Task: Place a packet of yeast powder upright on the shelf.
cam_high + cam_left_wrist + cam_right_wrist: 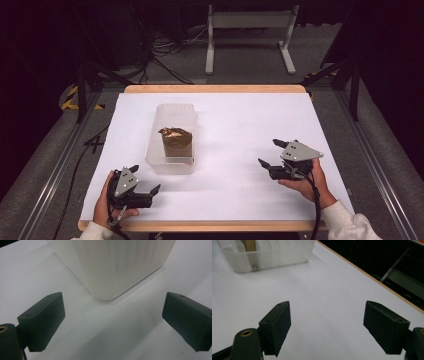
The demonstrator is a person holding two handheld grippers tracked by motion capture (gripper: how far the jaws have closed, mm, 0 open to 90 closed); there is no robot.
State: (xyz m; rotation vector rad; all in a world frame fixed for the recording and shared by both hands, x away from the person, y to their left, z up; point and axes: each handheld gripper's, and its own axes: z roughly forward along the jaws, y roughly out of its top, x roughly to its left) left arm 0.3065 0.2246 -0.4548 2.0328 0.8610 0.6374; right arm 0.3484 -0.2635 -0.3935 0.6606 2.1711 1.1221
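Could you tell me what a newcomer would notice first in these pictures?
Probably the translucent plastic container left of centre on the white table, with a brown, shiny-topped lump inside. Next, the open left gripper and right gripper, resting near the table's front.

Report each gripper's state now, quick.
Left gripper: open, holding nothing, near the translucent container.
Right gripper: open, holding nothing, over the white table.

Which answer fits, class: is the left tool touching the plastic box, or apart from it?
Apart. The left gripper view shows bare white table between the open left tool and the box; the high view shows that gap too.
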